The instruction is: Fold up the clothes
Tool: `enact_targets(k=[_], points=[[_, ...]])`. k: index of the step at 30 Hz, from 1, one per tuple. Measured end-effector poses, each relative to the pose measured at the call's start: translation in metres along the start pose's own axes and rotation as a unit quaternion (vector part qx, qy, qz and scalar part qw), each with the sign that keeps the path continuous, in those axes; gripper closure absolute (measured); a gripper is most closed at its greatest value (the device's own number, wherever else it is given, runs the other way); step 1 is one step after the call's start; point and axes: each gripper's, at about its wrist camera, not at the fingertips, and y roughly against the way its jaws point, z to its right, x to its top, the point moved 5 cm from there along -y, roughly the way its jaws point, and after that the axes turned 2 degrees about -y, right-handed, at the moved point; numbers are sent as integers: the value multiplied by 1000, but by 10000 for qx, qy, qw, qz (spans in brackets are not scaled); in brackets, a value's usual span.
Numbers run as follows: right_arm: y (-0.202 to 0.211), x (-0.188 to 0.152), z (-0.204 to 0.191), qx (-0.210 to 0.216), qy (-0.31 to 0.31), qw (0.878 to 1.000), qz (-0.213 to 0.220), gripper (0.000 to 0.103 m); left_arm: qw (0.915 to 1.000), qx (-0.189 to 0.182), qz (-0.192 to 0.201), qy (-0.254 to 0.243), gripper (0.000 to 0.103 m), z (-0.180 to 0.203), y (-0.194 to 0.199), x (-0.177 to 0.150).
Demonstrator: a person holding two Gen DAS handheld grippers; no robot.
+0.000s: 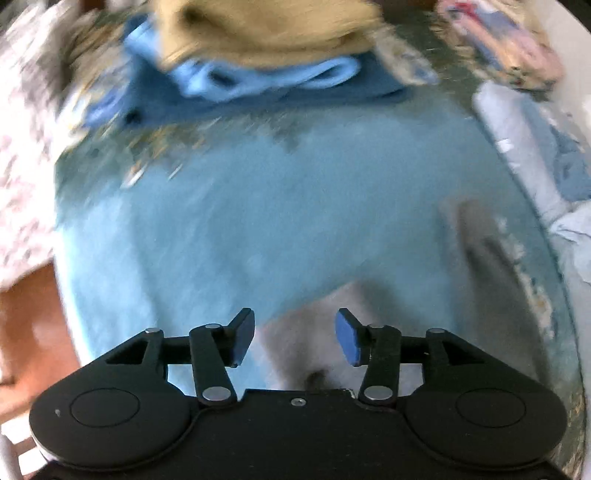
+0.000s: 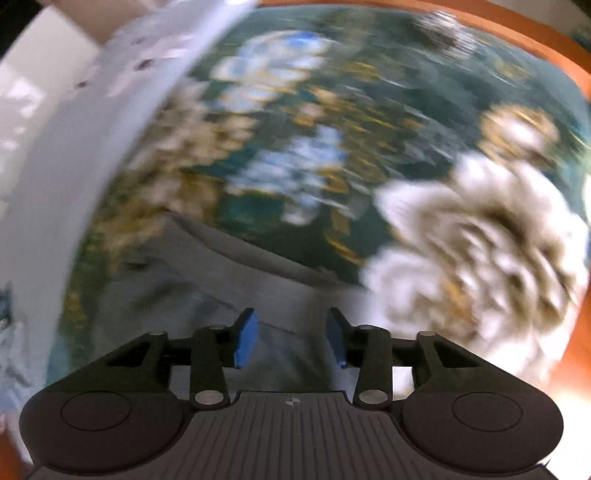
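Both views motion-blurred. Left gripper (image 1: 295, 338) jaws apart, empty, above light blue garment (image 1: 280, 221). Right gripper (image 2: 291, 338) jaws apart, empty, over grey cloth (image 2: 207, 280); cloth's edges indistinct.

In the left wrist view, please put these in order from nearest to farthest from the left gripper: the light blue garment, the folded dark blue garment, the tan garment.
Seen from the left gripper:
1. The light blue garment, spread flat just ahead of the fingers.
2. The folded dark blue garment, farther up the view, beyond the light blue one.
3. The tan garment, at the top, lying on the dark blue one.
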Motion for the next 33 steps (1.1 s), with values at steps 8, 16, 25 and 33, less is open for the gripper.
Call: enact_targets(k=[8, 16, 25, 33], points=[[-56, 34, -72, 459, 528, 9972, -282, 56, 9976, -541, -64, -434, 40, 108, -59, 37], [-98, 60, -82, 614, 225, 9970, -405, 51, 9963, -600, -601, 121, 38, 132, -105, 26], [-140, 73, -103, 581, 504, 9925, -947, 53, 9973, -694, -229, 80, 34, 142, -113, 36], [-147, 74, -103, 663, 651, 9867, -1332, 91, 9961, -872, -140, 12, 84, 159, -120, 40]])
